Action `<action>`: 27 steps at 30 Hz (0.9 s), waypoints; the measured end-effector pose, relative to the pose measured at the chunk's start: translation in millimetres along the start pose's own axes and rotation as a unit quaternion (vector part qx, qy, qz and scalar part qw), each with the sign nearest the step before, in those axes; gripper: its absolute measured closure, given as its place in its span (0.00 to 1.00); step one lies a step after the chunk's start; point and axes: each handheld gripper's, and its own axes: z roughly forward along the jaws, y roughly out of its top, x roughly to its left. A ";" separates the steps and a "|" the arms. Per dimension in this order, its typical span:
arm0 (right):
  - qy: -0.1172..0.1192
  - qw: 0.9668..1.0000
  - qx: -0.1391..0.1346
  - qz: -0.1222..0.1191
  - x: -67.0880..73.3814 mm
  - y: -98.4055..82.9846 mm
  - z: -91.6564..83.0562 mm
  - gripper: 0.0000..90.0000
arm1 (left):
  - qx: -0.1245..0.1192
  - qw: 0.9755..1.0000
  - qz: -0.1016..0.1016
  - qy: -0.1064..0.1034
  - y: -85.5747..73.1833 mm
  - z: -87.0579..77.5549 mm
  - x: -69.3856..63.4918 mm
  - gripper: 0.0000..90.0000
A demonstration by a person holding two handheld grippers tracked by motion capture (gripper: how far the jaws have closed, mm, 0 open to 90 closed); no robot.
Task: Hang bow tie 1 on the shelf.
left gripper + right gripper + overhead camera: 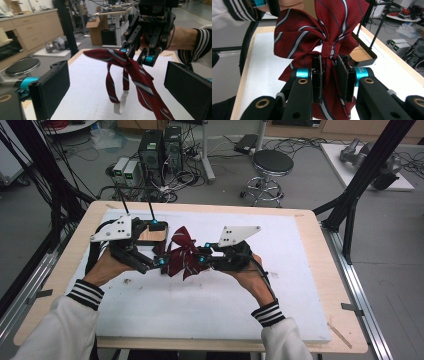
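Item: striped maroon bow tie [317,37], lifted above the white pad's [210,305] middle.
Right gripper [329,72]: clamped on its knot.
Left gripper [117,82]: jaws wide, gripping nothing.

bow tie [179,254] between tools, above white board [210,300] | tray [151,236] behind

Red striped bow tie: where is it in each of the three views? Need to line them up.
High view: red striped bow tie at centre, between both grippers.
Left gripper view: centre, hanging from the right gripper, tails running to the bottom right.
Right gripper view: centre and top, knot clamped between the jaws.
Shared landmark: white board beneath it.
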 end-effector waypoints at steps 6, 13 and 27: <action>0.008 1.000 0.005 -0.016 3.8 0.9 2.4 0.85 | 0.026 0.999 0.007 -0.032 6.6 14.3 -1.5 0.08; 0.020 0.999 0.002 -0.026 6.4 1.5 3.7 0.85 | 0.051 0.998 0.016 -0.043 4.1 25.3 -3.7 0.07; 0.021 0.999 0.004 -0.026 6.4 1.2 4.7 0.84 | 0.066 0.996 0.029 -0.051 2.9 29.5 -3.5 0.35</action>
